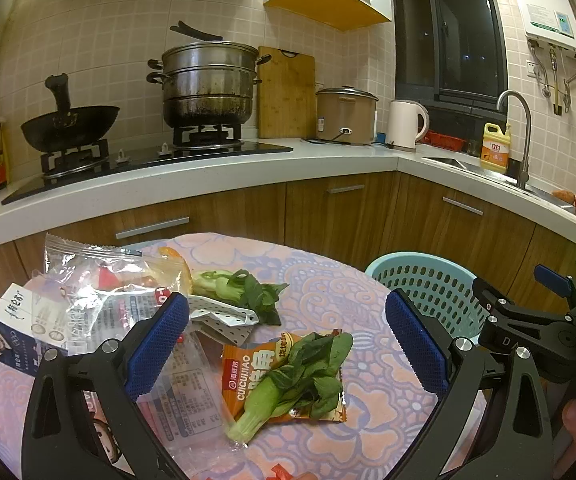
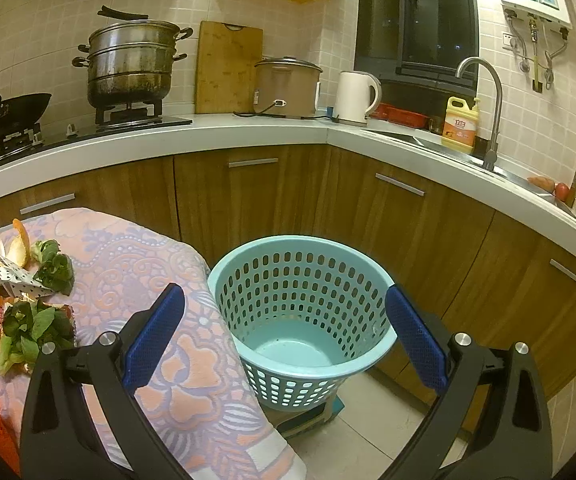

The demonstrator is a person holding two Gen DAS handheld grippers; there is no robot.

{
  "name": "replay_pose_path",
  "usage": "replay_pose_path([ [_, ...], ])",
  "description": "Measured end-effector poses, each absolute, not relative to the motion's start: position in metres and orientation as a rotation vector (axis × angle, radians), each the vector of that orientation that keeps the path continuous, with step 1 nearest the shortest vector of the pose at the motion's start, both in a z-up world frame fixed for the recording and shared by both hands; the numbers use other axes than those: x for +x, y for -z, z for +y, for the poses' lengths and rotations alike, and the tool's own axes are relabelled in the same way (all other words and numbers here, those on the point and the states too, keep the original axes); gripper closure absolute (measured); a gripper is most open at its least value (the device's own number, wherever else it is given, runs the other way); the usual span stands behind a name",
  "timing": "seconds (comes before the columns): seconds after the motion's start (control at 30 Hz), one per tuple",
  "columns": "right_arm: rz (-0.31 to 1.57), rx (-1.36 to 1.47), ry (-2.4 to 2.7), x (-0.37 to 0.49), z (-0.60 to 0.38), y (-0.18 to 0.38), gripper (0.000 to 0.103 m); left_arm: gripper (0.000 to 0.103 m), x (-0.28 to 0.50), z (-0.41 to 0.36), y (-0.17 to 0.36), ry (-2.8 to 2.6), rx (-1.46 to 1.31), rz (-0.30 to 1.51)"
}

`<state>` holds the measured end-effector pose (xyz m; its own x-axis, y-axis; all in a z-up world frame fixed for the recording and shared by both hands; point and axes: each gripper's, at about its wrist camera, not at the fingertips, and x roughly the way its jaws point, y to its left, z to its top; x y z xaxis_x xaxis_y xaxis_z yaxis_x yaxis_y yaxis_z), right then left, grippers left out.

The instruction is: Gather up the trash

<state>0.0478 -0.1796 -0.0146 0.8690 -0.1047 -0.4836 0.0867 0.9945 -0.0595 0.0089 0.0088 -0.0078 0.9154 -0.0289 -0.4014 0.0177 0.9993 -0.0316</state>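
Note:
Trash lies on a table with a pink patterned cloth (image 1: 328, 288). A bok choy piece (image 1: 292, 384) rests on an orange snack wrapper (image 1: 248, 372). A second bok choy (image 1: 240, 286), a white dotted wrapper (image 1: 224, 316), clear plastic bags (image 1: 100, 280) and a blue-white carton (image 1: 12, 328) lie behind. My left gripper (image 1: 288, 344) is open and empty, above the near bok choy. My right gripper (image 2: 286, 340) is open and empty, over the light blue perforated basket (image 2: 304, 280), which stands empty on the floor right of the table. The basket also shows in the left wrist view (image 1: 428, 280).
Wooden cabinets (image 2: 428, 232) under a white L-shaped counter stand behind the table and basket. On the counter are a wok (image 1: 68, 124), a steamer pot (image 1: 208, 80), a rice cooker (image 1: 346, 114), a kettle (image 1: 406, 124) and a sink with a tap (image 2: 484, 108).

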Motion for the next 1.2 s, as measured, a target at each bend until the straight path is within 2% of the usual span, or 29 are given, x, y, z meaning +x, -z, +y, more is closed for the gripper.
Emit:
replay_pose_path([
  [1.2,0.517,-0.063,0.103,0.0482,-0.1763,0.0147,0.007,0.007,0.0071,0.0088,0.0062,0.012,-0.023,0.401],
])
